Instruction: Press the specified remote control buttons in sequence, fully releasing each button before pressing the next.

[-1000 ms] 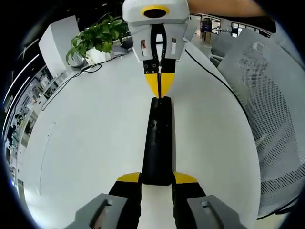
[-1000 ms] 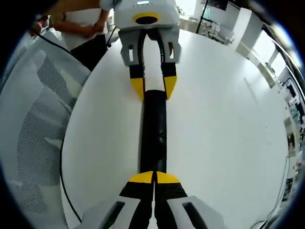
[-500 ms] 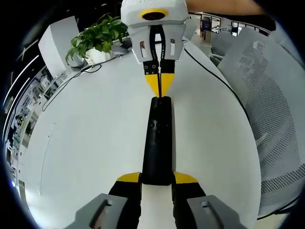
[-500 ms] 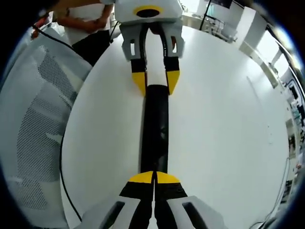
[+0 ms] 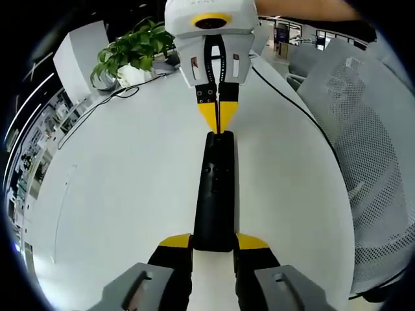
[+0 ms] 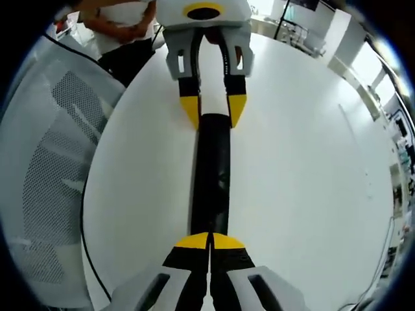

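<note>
Setting: open-plan office.
Work surface: large round white table [image 5: 117, 194], plain top.
Seating: white mesh-back office chair [image 5: 363, 149] drawn up at the table edge; also in the right gripper view [image 6: 45, 168].
Greenery: potted plant [image 5: 133, 52] on the table's far side.
Cabling: black cable [image 5: 97, 107] running across the tabletop near the plant.
Background: desks and glass partitions [image 5: 305, 35] beyond the table; further rows of desks [image 6: 295, 39] in the right gripper view.

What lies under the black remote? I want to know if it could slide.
The remote lies directly on the bare white table; no mat shows around it. Its underside is hidden.
</note>
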A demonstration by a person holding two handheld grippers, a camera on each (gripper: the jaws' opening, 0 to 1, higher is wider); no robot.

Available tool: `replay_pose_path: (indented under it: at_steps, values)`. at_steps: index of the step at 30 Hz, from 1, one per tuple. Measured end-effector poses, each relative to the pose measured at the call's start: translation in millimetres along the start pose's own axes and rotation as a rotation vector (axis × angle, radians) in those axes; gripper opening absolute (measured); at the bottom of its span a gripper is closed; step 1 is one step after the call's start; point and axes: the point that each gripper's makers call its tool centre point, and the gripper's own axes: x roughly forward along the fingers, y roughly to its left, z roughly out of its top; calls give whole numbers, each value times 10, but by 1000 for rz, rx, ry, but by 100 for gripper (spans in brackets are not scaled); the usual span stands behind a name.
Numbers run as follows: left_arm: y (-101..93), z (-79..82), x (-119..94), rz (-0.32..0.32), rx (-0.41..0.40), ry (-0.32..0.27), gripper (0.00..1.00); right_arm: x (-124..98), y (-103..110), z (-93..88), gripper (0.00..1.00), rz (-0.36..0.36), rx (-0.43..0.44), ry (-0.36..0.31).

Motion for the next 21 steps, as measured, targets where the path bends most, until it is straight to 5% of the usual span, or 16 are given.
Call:
replay_pose_path:
  at_steps: [5,16,21]
  values:
    - [2,-4,1,-3,-10,-1,23,22,-14,9,0,15,-46,68]
    - [-12,2,-1,-7,-1,1,23,-25,-6,-9,0,34,35,-16]
    - [-17,4,0,-4,-1,6,23,-49,9,12,0,22,17,-4]
